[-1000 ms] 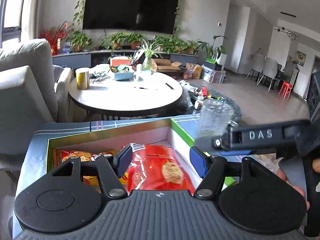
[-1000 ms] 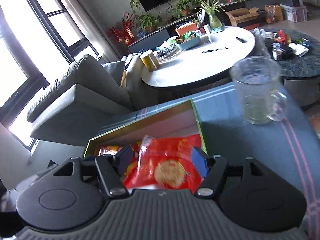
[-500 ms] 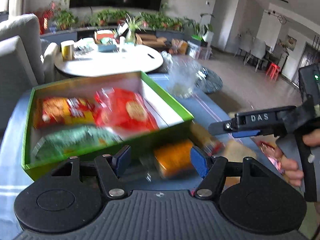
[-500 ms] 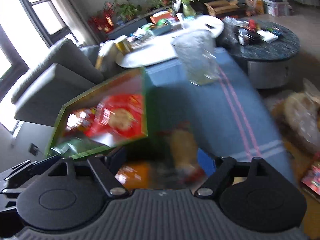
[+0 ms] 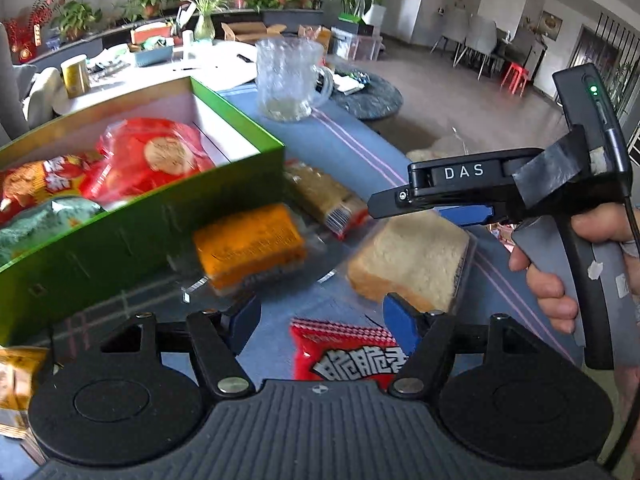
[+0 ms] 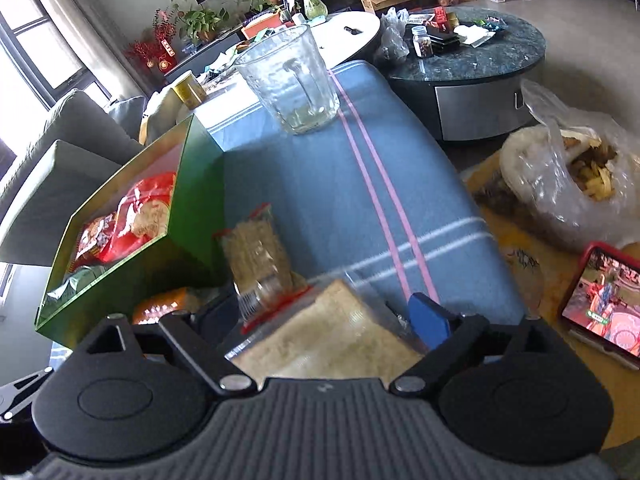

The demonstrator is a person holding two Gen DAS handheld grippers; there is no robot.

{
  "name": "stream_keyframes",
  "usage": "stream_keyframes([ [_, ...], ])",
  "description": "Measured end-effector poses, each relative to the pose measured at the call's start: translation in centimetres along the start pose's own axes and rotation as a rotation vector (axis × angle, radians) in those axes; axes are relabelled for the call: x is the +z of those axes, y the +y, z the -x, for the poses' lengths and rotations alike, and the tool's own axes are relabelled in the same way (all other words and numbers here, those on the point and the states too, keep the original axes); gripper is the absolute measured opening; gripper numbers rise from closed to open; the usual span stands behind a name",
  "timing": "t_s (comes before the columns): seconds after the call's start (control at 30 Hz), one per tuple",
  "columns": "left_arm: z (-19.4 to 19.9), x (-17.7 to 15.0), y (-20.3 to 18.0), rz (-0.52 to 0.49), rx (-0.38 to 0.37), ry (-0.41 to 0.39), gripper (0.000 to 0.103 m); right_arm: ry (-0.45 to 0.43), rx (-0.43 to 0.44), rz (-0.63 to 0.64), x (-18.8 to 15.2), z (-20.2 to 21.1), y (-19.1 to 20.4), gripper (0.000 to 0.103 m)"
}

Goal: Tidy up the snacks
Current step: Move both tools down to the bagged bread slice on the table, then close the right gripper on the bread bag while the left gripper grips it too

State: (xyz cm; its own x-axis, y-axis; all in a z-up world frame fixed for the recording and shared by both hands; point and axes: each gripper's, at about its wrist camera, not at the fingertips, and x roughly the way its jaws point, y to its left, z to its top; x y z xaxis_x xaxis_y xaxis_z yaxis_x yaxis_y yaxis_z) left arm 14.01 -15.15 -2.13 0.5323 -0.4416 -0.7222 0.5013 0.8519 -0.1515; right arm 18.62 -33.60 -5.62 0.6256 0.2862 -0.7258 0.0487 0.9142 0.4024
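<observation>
A green box [image 5: 132, 220] [image 6: 132, 256] on the blue cloth holds a red cookie packet [image 5: 156, 156], an orange-red packet and a green packet. Loose snacks lie in front of it: an orange packet [image 5: 248, 244], a long cracker pack [image 5: 324, 196] [image 6: 256, 256], wrapped bread [image 5: 412, 260] [image 6: 328, 336] and a red packet [image 5: 348, 354]. My left gripper [image 5: 320, 320] is open and empty above the red packet. My right gripper [image 6: 324, 316] is open, with its jaws on either side of the bread; it also shows from the side in the left wrist view [image 5: 472, 194].
A glass mug [image 5: 286, 80] [image 6: 290, 84] stands on the cloth beyond the box. A plastic bag of food [image 6: 568, 180] and a phone [image 6: 600, 300] lie to the right. A yellow packet [image 5: 16, 380] lies at the near left. Round tables and a sofa stand behind.
Both grippers pulled back from over the box and lowered toward the loose snacks in front of it. The right gripper now straddles the bread.
</observation>
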Motion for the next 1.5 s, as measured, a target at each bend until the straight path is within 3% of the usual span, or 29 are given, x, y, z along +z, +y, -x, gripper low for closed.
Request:
stream_keyframes([
  [0.33,-0.6,-1.4,-0.6,-0.028,-0.002,0.054,0.068,-0.002,0.017,-0.019,-1.8,1.1,-0.3,0.088],
  [0.5,0.4,-2.7,1.2,0.042,-0.006,0.071,0.075,0.010,0.033,-0.040,-2.5,1.4,0.1,0.089],
  [0.7,2.3,-3.8,2.7,0.094,0.043,0.060,0.073,0.041,0.080,-0.045,-3.8,1.8,1.3,0.089],
  [0.87,3.0,-3.2,2.7,0.113,-0.026,0.033,0.073,0.076,0.126,-0.022,-4.5,2.1,2.1,0.089],
  [1.3,-0.1,-2.1,-0.1,0.007,-0.034,0.096,0.075,0.070,0.101,0.024,-4.7,2.2,2.0,0.090],
  [1.5,-1.8,-1.0,0.3,0.035,-0.037,0.096,0.081,0.057,0.107,0.002,-4.6,2.0,1.8,0.090],
])
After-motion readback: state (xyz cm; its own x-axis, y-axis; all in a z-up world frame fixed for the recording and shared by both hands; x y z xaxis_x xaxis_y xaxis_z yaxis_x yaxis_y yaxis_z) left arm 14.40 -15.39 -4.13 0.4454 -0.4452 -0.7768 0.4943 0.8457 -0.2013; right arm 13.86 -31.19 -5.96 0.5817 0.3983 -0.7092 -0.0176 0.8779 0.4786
